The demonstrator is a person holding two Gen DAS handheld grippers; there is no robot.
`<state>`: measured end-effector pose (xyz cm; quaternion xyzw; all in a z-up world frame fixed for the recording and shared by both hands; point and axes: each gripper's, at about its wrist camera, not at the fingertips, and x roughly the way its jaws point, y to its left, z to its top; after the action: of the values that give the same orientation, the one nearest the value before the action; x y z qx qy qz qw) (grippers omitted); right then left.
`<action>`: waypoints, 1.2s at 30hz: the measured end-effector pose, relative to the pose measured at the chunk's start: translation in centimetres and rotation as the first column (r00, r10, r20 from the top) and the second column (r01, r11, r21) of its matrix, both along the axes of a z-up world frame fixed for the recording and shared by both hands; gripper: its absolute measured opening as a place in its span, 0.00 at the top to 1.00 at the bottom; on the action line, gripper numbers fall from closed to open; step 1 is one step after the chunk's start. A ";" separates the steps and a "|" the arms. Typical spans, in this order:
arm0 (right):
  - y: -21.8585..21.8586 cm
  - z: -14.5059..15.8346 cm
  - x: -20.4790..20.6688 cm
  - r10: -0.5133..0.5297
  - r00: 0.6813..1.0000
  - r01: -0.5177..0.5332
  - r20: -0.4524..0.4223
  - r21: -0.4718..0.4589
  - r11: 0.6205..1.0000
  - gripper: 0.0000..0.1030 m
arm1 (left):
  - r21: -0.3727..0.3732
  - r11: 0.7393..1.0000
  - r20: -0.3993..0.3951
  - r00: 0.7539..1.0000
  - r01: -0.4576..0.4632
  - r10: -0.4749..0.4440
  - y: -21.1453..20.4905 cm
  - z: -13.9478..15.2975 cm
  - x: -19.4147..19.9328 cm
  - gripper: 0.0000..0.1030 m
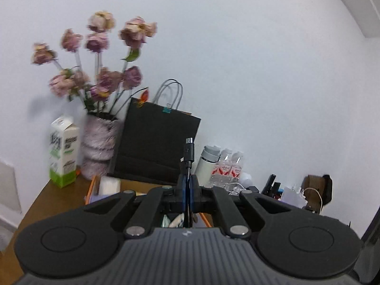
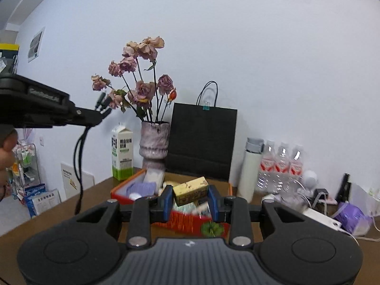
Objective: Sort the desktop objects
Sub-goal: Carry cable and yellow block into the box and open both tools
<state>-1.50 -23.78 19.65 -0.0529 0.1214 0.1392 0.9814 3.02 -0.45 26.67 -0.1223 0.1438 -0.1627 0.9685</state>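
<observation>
A: Left wrist view first: the left gripper (image 1: 187, 187) has its fingers pressed narrow on a black cable (image 1: 188, 159), pinched just below the plug. The plug stands straight up out of the fingertips, metal tip toward the ceiling.

B: Right wrist view shows the same cable (image 2: 79, 163) from the side: its long run hangs down from under the left gripper (image 2: 101, 114), loose end dangling above the table (image 2: 59, 216), several short plug ends sticking up past the fingers. So the long axis is close to vertical.

A: And the right gripper (image 2: 190, 201)?

B: Its fingers are closed on a yellow box (image 2: 191, 190), held between the pads, long side running across from one finger to the other. Beyond and below the fingers sits the red bin (image 2: 190, 223), already holding bits and pieces.

A: So the step, as I read it, is dropping both into that bin. How to do it well?

B: I'd bring the box low over a free spot in the bin before opening, so it doesn't tumble off the items underneath. For the cable, lower the dangling tail in first and let it coil, then let go of the plug end; releasing from height would likely leave the tail draped over the rim
</observation>
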 end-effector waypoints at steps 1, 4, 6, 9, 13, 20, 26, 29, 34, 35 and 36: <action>0.0 0.7 1.2 0.014 1.000 -0.014 -0.002 0.000 1.000 0.71 | 0.003 1.000 -0.002 1.000 -0.005 0.005 -0.1 0.5 1.2 0.96; 0.1 2.8 6.1 0.033 0.999 -0.033 -0.033 0.008 0.999 0.71 | 0.047 0.999 -0.015 1.000 -0.012 0.013 -0.5 1.6 5.3 0.96; 0.0 3.9 9.7 0.037 0.997 -0.035 -0.074 0.026 0.999 0.71 | 0.080 0.997 -0.050 0.999 -0.004 0.008 -0.9 1.9 8.8 0.96; -0.1 4.6 16.2 0.022 0.986 -0.016 -0.167 0.036 0.999 0.71 | 0.094 0.996 -0.153 0.988 -0.010 0.024 -1.2 1.1 14.8 0.96; -0.5 2.4 25.4 0.001 0.938 0.015 -0.348 0.043 0.999 0.71 | 0.114 0.993 -0.303 0.952 -0.014 0.048 -1.7 -2.1 22.7 0.96; -0.1 -5.9 36.2 -0.113 0.827 0.105 -0.551 -0.047 0.993 0.71 | 0.215 0.977 -0.482 0.868 -0.014 0.118 -3.8 -10.1 32.1 0.96; 0.7 -9.3 40.3 -0.210 0.794 0.127 -0.570 -0.182 0.975 0.50 | 0.252 0.967 -0.483 0.871 0.038 0.091 -4.3 -12.4 35.1 0.51; 0.2 -8.3 40.8 -0.207 0.811 0.141 -0.547 -0.160 0.977 0.35 | 0.292 0.955 -0.446 0.890 0.045 0.094 -4.0 -10.7 34.8 0.26; 0.0 -6.2 40.1 -0.184 0.813 0.148 -0.552 -0.110 0.983 0.32 | 0.349 0.937 -0.495 0.853 0.020 0.166 -2.8 -10.7 34.8 0.06; 0.1 -6.0 39.9 -0.185 0.811 0.148 -0.554 -0.111 0.983 0.32 | 0.354 0.935 -0.526 0.831 0.020 0.182 -2.4 -10.9 34.8 0.06; 0.4 -5.7 39.5 -0.187 0.809 0.147 -0.557 -0.116 0.982 0.32 | 0.355 0.935 -0.548 0.814 0.018 0.193 -2.2 -11.1 34.7 0.06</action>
<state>37.97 -23.41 13.92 -0.0314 0.4155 0.0578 0.9072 37.69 -2.60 15.61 -0.0010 0.4494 -0.0451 0.8922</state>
